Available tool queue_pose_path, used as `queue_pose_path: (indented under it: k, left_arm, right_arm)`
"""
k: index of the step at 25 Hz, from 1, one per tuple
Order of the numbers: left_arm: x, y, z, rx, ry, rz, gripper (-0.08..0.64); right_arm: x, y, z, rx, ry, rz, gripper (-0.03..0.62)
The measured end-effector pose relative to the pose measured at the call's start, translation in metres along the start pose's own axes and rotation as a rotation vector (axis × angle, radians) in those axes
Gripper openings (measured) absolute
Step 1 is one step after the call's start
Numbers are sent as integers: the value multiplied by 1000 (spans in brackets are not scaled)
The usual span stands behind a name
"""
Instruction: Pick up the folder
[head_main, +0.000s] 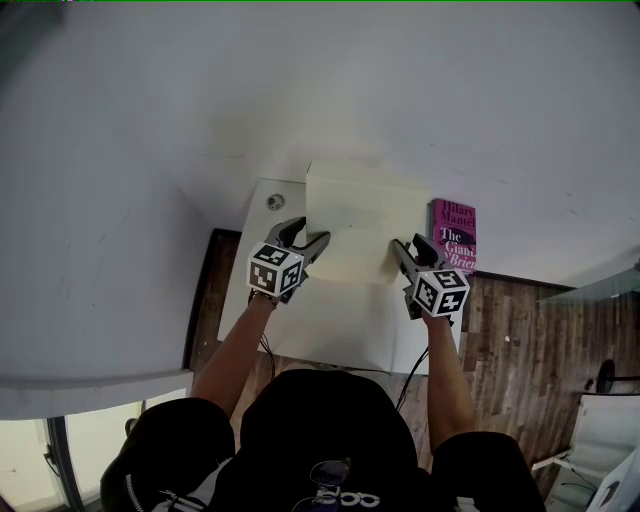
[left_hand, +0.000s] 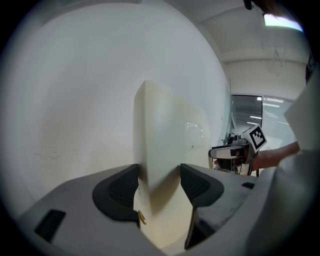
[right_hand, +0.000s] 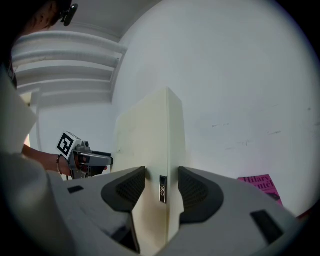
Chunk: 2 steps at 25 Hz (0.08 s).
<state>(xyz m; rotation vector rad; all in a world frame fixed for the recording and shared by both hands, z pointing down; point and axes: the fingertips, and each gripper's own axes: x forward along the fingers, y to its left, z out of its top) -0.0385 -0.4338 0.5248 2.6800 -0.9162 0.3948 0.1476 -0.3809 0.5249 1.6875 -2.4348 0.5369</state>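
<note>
A thick cream folder (head_main: 360, 225) stands upright on edge over the white table (head_main: 330, 335), held between my two grippers. My left gripper (head_main: 308, 237) is shut on its left edge. In the left gripper view both pads press the folder (left_hand: 165, 140) at the left gripper (left_hand: 159, 180). My right gripper (head_main: 408, 245) is shut on the folder's right edge. In the right gripper view the folder (right_hand: 150, 135) with a small metal clasp (right_hand: 162, 189) fills the gap of the right gripper (right_hand: 161, 182). Each gripper view shows the other gripper across the folder.
A pink book (head_main: 455, 235) lies on the table just right of the folder and shows low at the right in the right gripper view as the pink book (right_hand: 260, 182). A round cable grommet (head_main: 275, 201) sits at the table's back left. White wall stands behind; wooden floor (head_main: 520, 330) lies to the right.
</note>
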Motion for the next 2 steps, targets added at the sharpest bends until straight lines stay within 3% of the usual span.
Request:
queue_pose_path:
  k: [2]
  left_arm:
    - [0,-1,0,1,0,-1,279]
  right_arm:
    - [0,-1,0,1,-1,0,221]
